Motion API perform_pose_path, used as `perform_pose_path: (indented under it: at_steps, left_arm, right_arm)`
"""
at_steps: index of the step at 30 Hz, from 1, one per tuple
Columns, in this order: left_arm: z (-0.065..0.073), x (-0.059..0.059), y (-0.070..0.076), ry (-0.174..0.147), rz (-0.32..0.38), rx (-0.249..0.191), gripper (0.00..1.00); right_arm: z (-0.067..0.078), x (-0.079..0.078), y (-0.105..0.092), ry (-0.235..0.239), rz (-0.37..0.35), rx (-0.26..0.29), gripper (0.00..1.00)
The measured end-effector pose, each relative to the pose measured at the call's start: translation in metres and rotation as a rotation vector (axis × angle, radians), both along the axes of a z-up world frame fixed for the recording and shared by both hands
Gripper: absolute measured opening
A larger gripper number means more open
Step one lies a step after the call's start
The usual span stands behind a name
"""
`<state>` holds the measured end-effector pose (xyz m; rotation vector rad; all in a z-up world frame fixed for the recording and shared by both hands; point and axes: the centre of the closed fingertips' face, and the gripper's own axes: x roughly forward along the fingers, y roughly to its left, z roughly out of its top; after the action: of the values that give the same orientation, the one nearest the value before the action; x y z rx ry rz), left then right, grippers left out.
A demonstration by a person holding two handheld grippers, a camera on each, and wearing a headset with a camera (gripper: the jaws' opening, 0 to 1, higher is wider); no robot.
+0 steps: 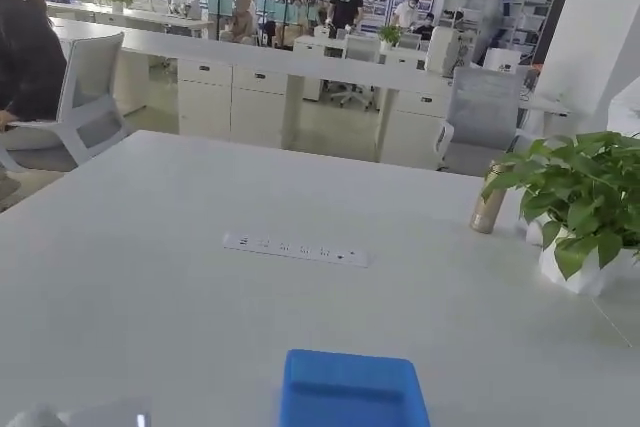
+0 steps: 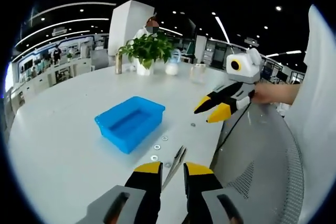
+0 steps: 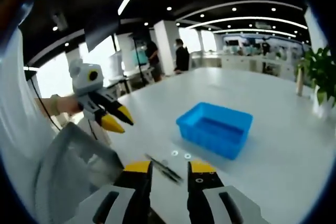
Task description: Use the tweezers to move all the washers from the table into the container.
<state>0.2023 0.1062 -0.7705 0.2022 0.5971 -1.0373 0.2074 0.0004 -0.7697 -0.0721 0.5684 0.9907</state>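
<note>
On table, front edge: tweezers point(image 2: 177, 157) lying flat; washers point(image 2: 156, 147) just beside; blue container point(image 2: 130, 121) nearby. Left gripper point(image 2: 172, 170) & right gripper point(image 3: 170, 169): jaws spread, empty. Step: pre-pickup. Next: pinch tweezers w/ one gripper.

The tabletop point(image 1: 150, 277) is plain white, and so is the power strip point(image 1: 295, 249) on it. The bin point(image 1: 352, 389) is bright blue all over (a shade deeper inside, seen from the left gripper view). The washers point(image 2: 156, 147) are silvery grey, and the tweezers point(image 2: 177, 160) are a dull metal grey. The left claw point(image 2: 172, 169) has black jaws capped in yellow. The right claw point(image 3: 169, 167) matches it, black with yellow tips. The plant point(image 1: 580, 182) has green leaves over a white pot point(image 1: 590, 272). The bottle point(image 1: 489, 209) is bronze-gold. The chair point(image 1: 90, 97) is pale grey.
</note>
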Motion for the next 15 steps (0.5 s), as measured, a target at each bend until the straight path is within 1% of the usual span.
perform_pose_path:
  at_steps: [1,2,3,4,5,6,8,9,10,11,12,13,15]
  left_arm:
    - [-0.001,0.001,-0.003,0.001,-0.008,-0.001,0.13]
    - [-0.005,0.000,-0.005,0.013,-0.025,0.011,0.13]
    - [-0.009,0.000,-0.006,0.014,-0.035,0.030,0.12]
    - [-0.016,-0.001,-0.007,0.004,-0.068,0.084,0.11]
    - [-0.020,-0.002,-0.007,0.003,-0.092,0.118,0.11]
    - [-0.028,-0.002,-0.008,0.006,-0.110,0.161,0.11]
    - [-0.035,-0.002,-0.009,0.016,-0.134,0.196,0.11]
    - [-0.040,0.000,-0.010,0.024,-0.135,0.214,0.11]
    - [-0.043,0.001,-0.010,0.034,-0.135,0.220,0.11]
    - [-0.048,0.001,-0.009,0.044,-0.144,0.248,0.11]
    - [-0.051,0.003,-0.007,0.041,-0.150,0.277,0.11]
    - [-0.057,0.004,-0.004,0.043,-0.168,0.326,0.11]
    - [-0.061,0.005,-0.004,0.020,-0.203,0.373,0.09]
  right_arm:
    - [-0.002,-0.001,0.002,0.005,0.009,-0.007,0.26]
    - [-0.006,-0.002,0.004,0.013,0.019,-0.021,0.26]
    - [-0.007,-0.002,0.005,0.009,0.024,-0.031,0.26]
    - [-0.010,-0.004,0.006,0.010,0.034,-0.041,0.26]
    - [-0.011,-0.005,0.007,0.012,0.036,-0.044,0.27]
    - [-0.013,-0.007,0.009,0.013,0.044,-0.048,0.28]
    - [-0.016,-0.009,0.011,0.019,0.051,-0.052,0.31]
    - [-0.017,-0.011,0.011,0.022,0.058,-0.058,0.31]
    - [-0.019,-0.012,0.011,0.024,0.067,-0.066,0.31]
    - [-0.022,-0.015,0.012,0.030,0.076,-0.085,0.31]
    - [-0.022,-0.015,0.012,0.026,0.081,-0.095,0.31]
    - [-0.023,-0.016,0.013,0.023,0.085,-0.106,0.30]
    - [-0.025,-0.016,0.011,0.025,0.087,-0.112,0.30]
